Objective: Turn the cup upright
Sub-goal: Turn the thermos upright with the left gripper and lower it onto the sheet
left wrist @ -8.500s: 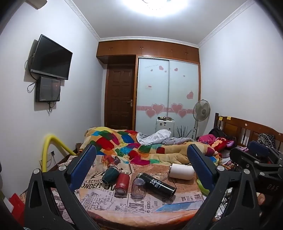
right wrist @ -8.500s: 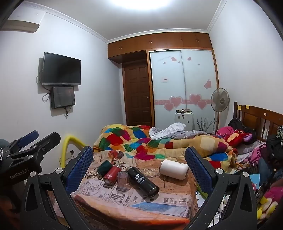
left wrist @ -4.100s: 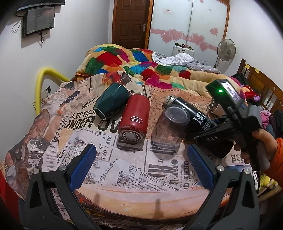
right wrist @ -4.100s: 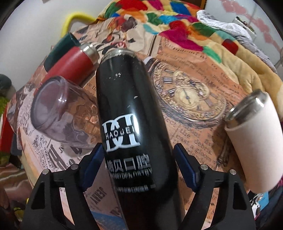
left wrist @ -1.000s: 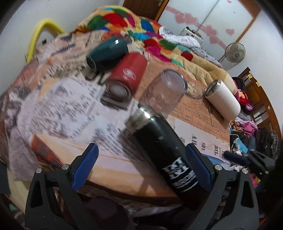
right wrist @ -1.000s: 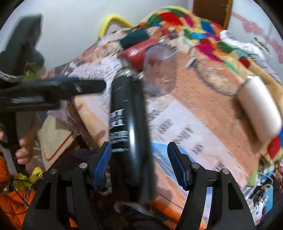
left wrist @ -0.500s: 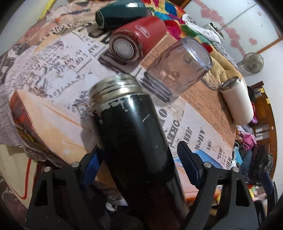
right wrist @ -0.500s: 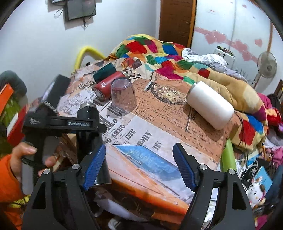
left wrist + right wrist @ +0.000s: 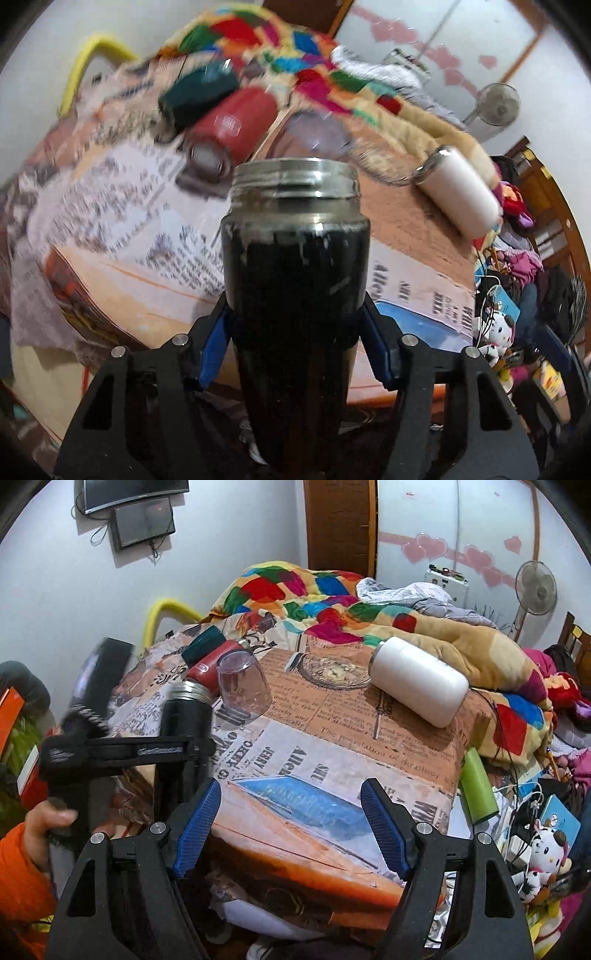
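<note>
My left gripper [image 9: 295,328] is shut on the black cup [image 9: 295,288], a tall black flask with a bare steel threaded mouth. It holds it upright, mouth up, off the front left edge of the table. The right wrist view shows the same black cup [image 9: 186,716] clamped in the left gripper [image 9: 184,746], with a hand in an orange sleeve behind it. My right gripper [image 9: 290,823] is open and empty, in front of the table's near edge.
On the newspaper-print tablecloth [image 9: 332,760] lie a clear glass [image 9: 242,688], a red cup [image 9: 208,666], a dark green cup [image 9: 203,644] and a white cup [image 9: 419,681]. A colourful quilt [image 9: 332,609] lies behind. A green roller [image 9: 478,786] and toys sit at right.
My right gripper let go of the black cup and drew back. My left gripper closed on it and turned it from tilted to upright, mouth up.
</note>
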Demonstrator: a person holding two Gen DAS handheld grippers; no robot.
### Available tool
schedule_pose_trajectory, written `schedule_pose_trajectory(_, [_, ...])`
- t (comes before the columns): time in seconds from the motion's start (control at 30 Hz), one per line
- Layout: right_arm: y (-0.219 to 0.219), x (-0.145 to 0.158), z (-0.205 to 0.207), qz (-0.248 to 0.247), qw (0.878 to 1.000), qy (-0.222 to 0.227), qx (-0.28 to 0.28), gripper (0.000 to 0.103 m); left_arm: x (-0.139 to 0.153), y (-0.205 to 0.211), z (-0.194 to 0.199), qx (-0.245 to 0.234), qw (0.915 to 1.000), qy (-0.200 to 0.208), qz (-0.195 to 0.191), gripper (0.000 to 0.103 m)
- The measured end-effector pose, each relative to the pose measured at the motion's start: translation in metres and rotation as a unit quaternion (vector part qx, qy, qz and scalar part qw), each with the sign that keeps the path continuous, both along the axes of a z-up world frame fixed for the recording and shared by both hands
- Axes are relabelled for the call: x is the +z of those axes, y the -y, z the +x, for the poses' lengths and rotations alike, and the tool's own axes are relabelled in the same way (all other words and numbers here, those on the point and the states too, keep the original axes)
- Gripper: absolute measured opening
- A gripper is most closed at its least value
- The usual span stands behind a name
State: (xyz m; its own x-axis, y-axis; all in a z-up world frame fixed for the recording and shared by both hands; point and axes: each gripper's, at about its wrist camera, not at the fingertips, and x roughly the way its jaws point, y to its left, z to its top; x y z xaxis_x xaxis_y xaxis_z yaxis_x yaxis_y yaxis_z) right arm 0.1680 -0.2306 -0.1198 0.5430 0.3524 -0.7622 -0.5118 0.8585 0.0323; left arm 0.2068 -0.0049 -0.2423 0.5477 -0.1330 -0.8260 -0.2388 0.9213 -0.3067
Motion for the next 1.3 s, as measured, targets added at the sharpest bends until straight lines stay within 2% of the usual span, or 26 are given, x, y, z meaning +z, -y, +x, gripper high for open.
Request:
schedule_pose_trajectory(0.13, [0.002,0.006,-0.002,0.002,1.0,0.011,-0.003,0.076,0.03,0.008,-0.018,-0.018,0.9982,0.044,0.038,0.063])
schedule_pose_trajectory(0.33, [0.003,0.015,-0.003,0.012,1.0,0.022,-0.011,0.076,0.072,0.014,-0.033,-0.033,0.9922,0.104,0.061,0.063])
schedule_pose_trajectory(0.5, [0.005,0.02,0.0,0.018,0.999,0.032,-0.018,0.076,0.097,0.024,-0.025,-0.05,0.9846,0.145,0.084,0.063])
schedule_pose_trajectory(0.6, [0.01,0.022,0.005,0.029,0.999,0.031,-0.024,0.076,0.104,0.027,-0.014,-0.06,0.9825,0.154,0.087,0.063])
schedule_pose_trajectory(0.83, [0.015,0.022,0.011,0.041,0.998,0.027,-0.037,0.076,0.099,0.041,0.017,-0.083,0.9768,0.156,0.121,0.063])
schedule_pose_trajectory(1.17, [0.02,0.016,0.013,0.039,0.998,0.018,-0.043,0.076,0.067,0.057,0.031,-0.104,0.9766,0.127,0.139,0.063])
schedule_pose_trajectory(1.3, [0.022,0.016,0.013,0.037,0.998,0.018,-0.048,0.076,0.067,0.063,0.031,-0.113,0.9728,0.133,0.152,0.063])
